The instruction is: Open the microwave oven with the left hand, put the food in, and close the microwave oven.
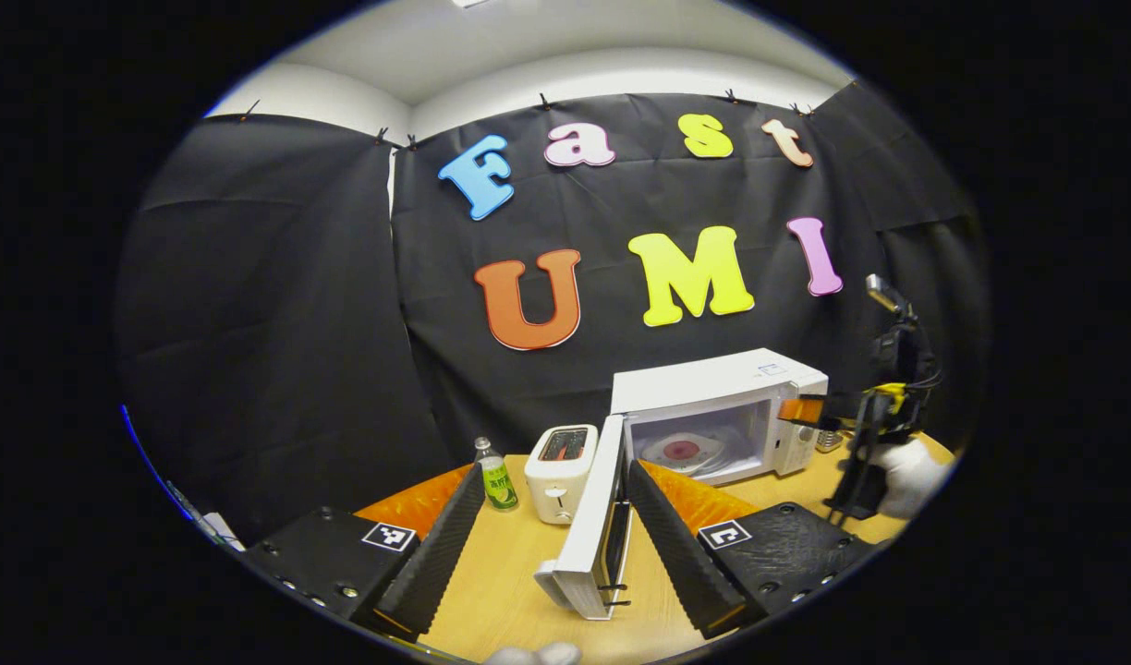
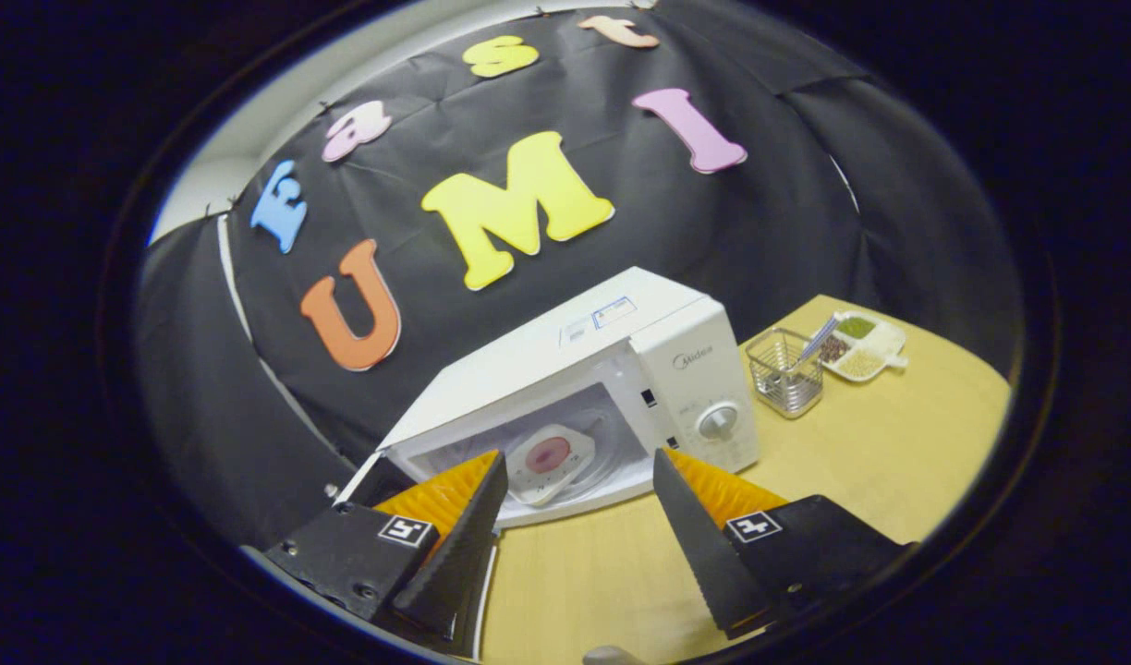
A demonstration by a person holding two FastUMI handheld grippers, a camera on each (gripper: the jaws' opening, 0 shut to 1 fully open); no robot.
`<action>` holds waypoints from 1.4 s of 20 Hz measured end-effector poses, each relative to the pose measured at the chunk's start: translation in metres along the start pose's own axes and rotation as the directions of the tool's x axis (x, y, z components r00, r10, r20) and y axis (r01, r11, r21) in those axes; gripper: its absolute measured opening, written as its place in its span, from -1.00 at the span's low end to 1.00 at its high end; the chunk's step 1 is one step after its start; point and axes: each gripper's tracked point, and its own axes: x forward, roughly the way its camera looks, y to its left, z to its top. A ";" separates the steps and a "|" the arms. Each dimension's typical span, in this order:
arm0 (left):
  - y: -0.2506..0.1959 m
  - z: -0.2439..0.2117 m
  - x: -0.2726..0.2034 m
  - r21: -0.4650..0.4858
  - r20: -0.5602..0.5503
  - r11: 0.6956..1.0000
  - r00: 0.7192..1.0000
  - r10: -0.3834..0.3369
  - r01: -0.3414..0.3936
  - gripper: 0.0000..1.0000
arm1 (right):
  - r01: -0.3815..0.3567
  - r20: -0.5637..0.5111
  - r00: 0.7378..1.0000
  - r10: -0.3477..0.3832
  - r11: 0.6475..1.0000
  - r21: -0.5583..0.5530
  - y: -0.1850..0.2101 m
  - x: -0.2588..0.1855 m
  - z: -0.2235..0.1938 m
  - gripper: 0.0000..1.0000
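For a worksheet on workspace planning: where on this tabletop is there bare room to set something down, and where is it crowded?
Free: the table in front of the microwave, running right below the wire basket and divided dish. Crowded: the left side, where bottle, toaster and open door stand close together.

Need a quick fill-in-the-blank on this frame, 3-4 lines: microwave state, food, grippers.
1. The microwave door stands ____.
2. The plate of food lies ____ the microwave.
3. In the left gripper view, a toaster stands between the door and a ____.
4. In its own view, the right gripper has its jaws ____, holding nothing.

Missing words: open; inside; bottle; open
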 end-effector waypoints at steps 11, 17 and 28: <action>0.029 -0.047 0.030 -0.081 -0.035 0.997 0.999 0.015 -0.018 0.76 | 0.079 0.037 0.997 -0.071 0.945 -0.316 -0.053 -0.149 0.054 1.00; 0.034 -0.069 0.048 -0.128 -0.033 0.991 0.999 -0.026 0.022 -0.19 | 0.136 0.085 0.990 -0.115 0.944 -0.299 -0.071 -0.178 0.085 1.00; 0.031 -0.172 0.057 -0.071 -0.209 0.997 0.976 -0.057 0.043 -1.00 | 0.210 0.129 0.975 -0.179 0.934 -0.290 -0.087 -0.211 0.105 1.00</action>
